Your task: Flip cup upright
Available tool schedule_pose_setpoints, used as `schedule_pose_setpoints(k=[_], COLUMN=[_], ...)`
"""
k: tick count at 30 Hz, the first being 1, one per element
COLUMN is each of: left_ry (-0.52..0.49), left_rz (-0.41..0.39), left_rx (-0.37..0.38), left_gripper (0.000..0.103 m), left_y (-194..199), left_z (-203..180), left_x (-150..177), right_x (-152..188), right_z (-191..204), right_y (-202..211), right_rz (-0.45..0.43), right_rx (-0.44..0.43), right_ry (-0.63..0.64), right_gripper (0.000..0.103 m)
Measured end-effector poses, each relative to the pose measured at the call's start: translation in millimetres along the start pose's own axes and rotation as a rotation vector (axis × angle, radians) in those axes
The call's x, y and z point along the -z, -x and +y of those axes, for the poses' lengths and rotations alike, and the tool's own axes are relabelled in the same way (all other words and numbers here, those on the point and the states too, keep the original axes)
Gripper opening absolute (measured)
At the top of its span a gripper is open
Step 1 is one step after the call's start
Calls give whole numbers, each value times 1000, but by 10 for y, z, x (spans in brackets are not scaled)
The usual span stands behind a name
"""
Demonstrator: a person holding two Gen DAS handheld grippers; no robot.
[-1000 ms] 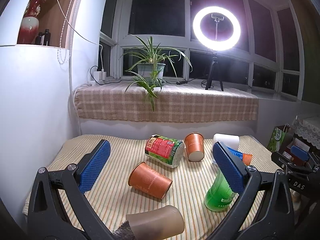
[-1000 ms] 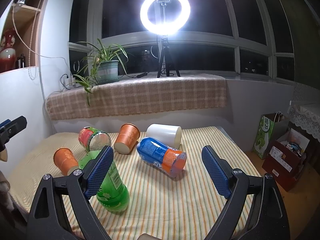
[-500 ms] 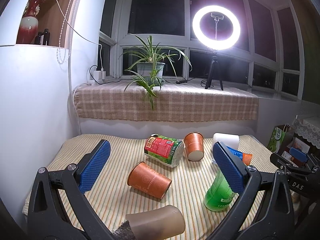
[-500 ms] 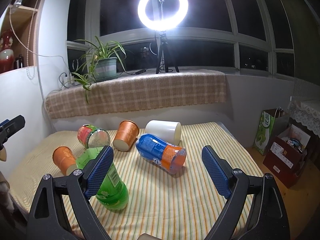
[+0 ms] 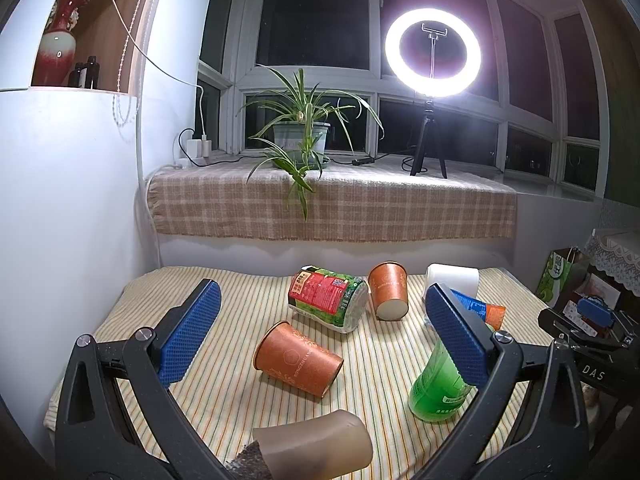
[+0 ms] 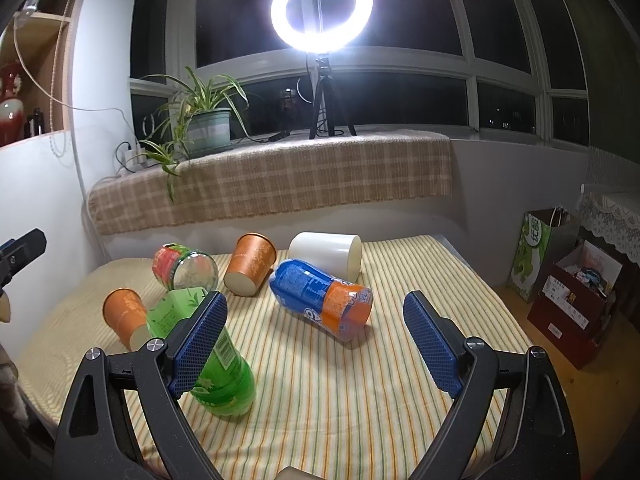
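Several cups lie on their sides on a striped cloth table [image 5: 208, 400]. An orange paper cup [image 5: 298, 358] lies between my open left gripper's [image 5: 324, 336] fingers, farther off; it also shows in the right wrist view [image 6: 126, 316]. A second orange cup [image 5: 389, 291] [image 6: 250, 264], a red-green cup [image 5: 328, 298] [image 6: 184, 266], a white cup [image 5: 454, 280] [image 6: 326, 254], a blue-orange cup [image 6: 320, 298], a green cup [image 5: 438, 384] [image 6: 208, 348] and a brown cup [image 5: 316, 446] lie around. My right gripper [image 6: 316, 346] is open and empty, above the table, short of the blue-orange cup.
A checked cloth covers the window ledge [image 5: 332, 208] behind the table, with a potted plant [image 5: 302, 140] and a ring light [image 5: 433, 52]. A white wall [image 5: 68, 208] bounds the left side. Bags and boxes [image 6: 568, 276] stand on the floor to the right.
The right wrist view has tilted slightly, so the cups sit a little higher in it. The left view has barely shifted. Both grippers stay open.
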State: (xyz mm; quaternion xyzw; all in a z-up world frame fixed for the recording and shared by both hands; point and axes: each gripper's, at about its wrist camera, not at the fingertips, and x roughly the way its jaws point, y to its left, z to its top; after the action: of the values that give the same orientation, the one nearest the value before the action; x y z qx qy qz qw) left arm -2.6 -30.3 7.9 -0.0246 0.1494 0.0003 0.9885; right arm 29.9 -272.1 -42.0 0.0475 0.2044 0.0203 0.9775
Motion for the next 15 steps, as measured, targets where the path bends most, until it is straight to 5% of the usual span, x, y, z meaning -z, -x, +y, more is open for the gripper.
schedule_pose_setpoints(k=[15], left_ry=[1], left_rz=[2], left_rx=[-2], left_gripper=[103], left_y=[-14], left_z=[3], left_x=[16], right_x=[30], right_z=[-12], right_y=[-45], right_rz=[18], right_rx=[4], right_ry=[-3], right_gripper=[90])
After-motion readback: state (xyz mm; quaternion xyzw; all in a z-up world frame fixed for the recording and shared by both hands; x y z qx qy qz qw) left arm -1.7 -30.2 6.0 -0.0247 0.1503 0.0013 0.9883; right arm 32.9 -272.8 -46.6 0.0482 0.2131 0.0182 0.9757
